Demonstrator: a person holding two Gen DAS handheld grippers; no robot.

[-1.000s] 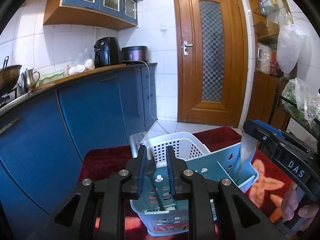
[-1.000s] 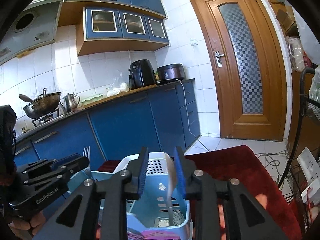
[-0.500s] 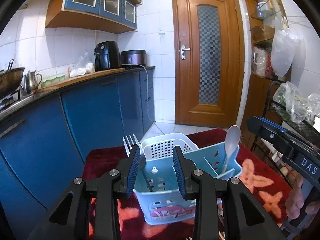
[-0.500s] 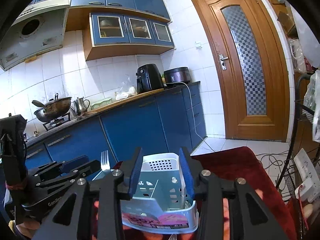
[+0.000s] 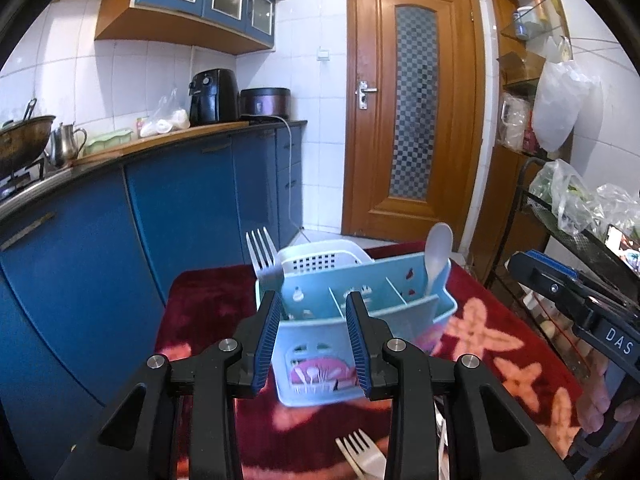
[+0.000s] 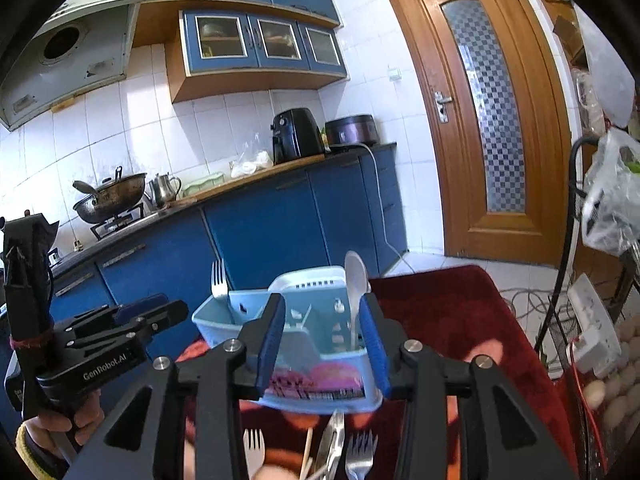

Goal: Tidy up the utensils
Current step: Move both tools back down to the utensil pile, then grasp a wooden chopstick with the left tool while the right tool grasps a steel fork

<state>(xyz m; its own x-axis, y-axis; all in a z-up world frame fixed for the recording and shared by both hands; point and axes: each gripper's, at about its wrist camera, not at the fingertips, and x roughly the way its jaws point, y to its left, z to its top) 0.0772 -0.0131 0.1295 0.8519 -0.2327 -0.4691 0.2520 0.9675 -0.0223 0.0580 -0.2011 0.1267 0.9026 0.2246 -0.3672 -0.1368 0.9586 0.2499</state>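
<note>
Upright in caddy (image 5: 360, 320): fork (image 5: 262, 254), spoon (image 5: 437, 254)

**Colours and patterns in view**

The light-blue plastic utensil caddy (image 5: 360, 308) carries a pink label with white cutlery silhouettes. The dark-red plush table cover (image 5: 208, 304) bears orange flower shapes. The white plastic spoon (image 5: 438, 252) is plain. The brown wooden door (image 5: 412, 108) has chequered glass.

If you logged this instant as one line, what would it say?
step: between picks | left gripper: jaws just opened, empty | right gripper: jaws just opened, empty | caddy: fork, spoon upright | loose cutlery: waiting
</note>
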